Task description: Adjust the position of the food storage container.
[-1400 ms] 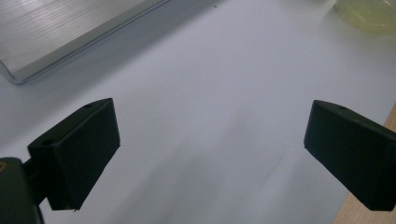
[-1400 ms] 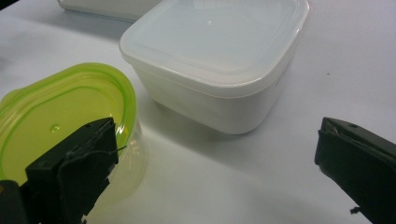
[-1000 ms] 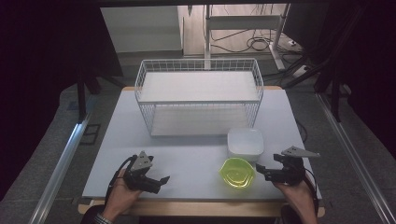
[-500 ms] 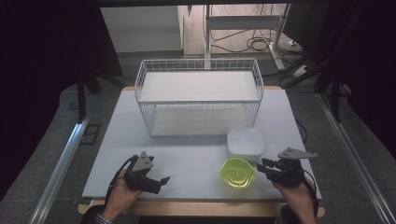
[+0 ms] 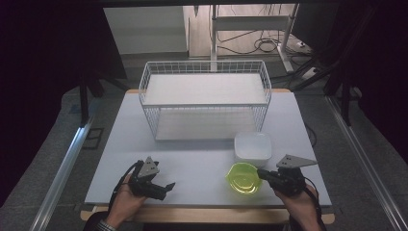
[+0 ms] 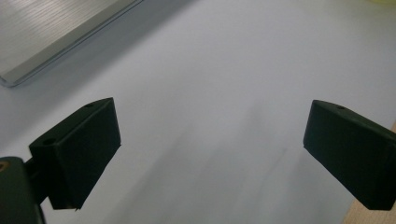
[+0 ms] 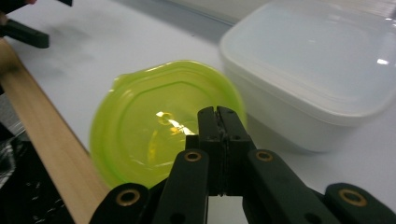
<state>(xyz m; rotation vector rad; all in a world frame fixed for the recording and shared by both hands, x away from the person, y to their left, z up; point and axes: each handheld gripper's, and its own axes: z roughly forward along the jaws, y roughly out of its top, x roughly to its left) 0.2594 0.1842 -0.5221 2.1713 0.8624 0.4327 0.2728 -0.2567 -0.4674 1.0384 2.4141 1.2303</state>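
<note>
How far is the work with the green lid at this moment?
Done: the right gripper has just closed its jaws on the rim of the green lid, as the right gripper view shows. In hand: the lid, at the front table edge beside the white container. Left: probably carrying it to its place; the wire basket has nothing in it. The left gripper hangs open, holding nothing.

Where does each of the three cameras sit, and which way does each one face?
High view: above the person's side, looking forward and down on the table; both hands, left gripper and right gripper show.
Left gripper view: rides the left gripper, facing bare tabletop between its open jaws.
Right gripper view: rides the right gripper, jaws pressed together at the green bowl's rim, white container behind.
Shared: high and right gripper views both show bowl and container.
</note>
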